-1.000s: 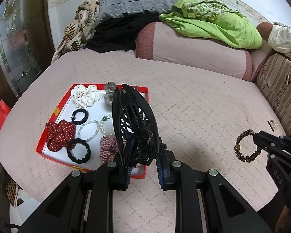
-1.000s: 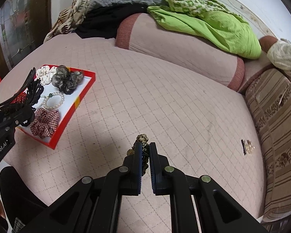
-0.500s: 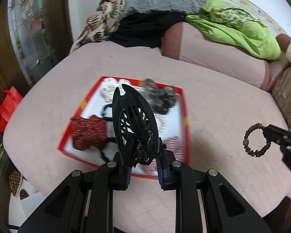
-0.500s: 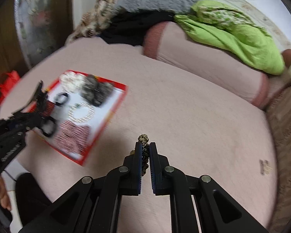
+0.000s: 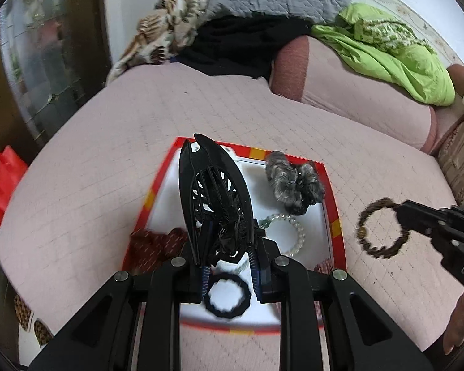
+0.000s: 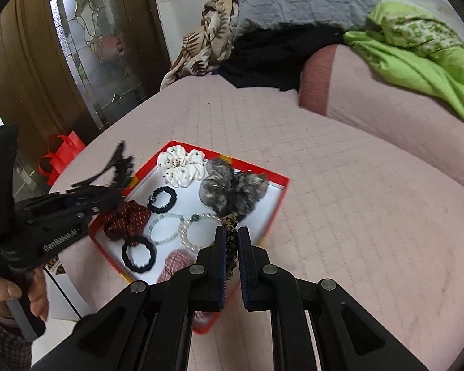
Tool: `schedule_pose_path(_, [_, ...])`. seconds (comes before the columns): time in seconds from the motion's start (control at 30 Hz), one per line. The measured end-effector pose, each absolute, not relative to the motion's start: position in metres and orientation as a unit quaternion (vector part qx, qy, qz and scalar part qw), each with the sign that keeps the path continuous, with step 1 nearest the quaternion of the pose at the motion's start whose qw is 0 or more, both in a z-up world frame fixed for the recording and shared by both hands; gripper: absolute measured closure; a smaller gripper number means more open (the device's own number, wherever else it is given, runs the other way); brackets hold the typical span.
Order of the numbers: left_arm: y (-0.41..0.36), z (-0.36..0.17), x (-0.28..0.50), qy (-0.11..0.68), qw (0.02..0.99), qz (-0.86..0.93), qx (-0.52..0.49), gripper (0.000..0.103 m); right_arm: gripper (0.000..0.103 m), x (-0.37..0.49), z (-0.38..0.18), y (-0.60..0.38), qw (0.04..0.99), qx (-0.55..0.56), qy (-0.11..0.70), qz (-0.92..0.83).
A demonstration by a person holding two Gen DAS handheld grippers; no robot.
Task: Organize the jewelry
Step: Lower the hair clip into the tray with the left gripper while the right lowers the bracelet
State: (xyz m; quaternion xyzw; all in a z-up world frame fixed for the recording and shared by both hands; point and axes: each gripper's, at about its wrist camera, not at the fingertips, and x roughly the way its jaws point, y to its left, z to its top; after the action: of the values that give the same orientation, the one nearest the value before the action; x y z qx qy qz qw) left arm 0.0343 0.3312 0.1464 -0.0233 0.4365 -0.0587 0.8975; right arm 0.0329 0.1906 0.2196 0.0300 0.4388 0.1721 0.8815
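While both loads hang over the red-rimmed white tray [image 5: 335, 225], we lower before letting go. Left gripper [image 5: 229, 273] clamps the big black plastic claw hair clip [image 5: 215, 194], long axis pointing away along the fingers, tips over the tray's far edge. Right gripper [image 6: 231, 249] pinches the brown beaded bracelet [image 6: 229, 241], loop edge-on in its own view; we drop it in bare white floor, off the pearl bracelet [image 6: 201, 230].

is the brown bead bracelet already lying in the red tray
No, the brown bead bracelet hangs pinched in the right gripper, off to the side of the red tray.
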Motion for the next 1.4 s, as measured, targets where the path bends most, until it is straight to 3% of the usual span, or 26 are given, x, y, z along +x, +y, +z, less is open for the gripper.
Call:
schedule_pose_path(0.63, [0.298,0.068,0.129,0.499,0.864,-0.066,0.000,0.080,0.094,0.091,0.134,0.210,0.842,0.030,0.508,0.177])
schedule_pose_path(0.7, [0.297,0.068,0.130,0.495,0.866,-0.065,0.003,0.078,0.094,0.091,0.131,0.210,0.842,0.025,0.509,0.177])
schedule_pose_path(0.83, [0.297,0.070,0.129,0.491,0.868,-0.068,-0.001,0.065,0.093,0.090,0.129,0.210,0.842,0.023,0.509,0.180])
schedule_pose_path(0.87, [0.297,0.070,0.129,0.491,0.869,-0.067,-0.002,0.061,0.091,0.090,0.129,0.210,0.842,0.024,0.509,0.181])
schedule_pose_path(1.0, [0.296,0.074,0.124,0.488,0.871,-0.066,-0.009,0.052,0.066,0.085,0.133,0.208,0.846,0.027,0.501,0.178])
schedule_pose_path(1.4, [0.301,0.110,0.087,0.463,0.883,-0.076,-0.027,0.050,0.064,0.064,0.152,0.176,0.860,0.059,0.481,0.161])
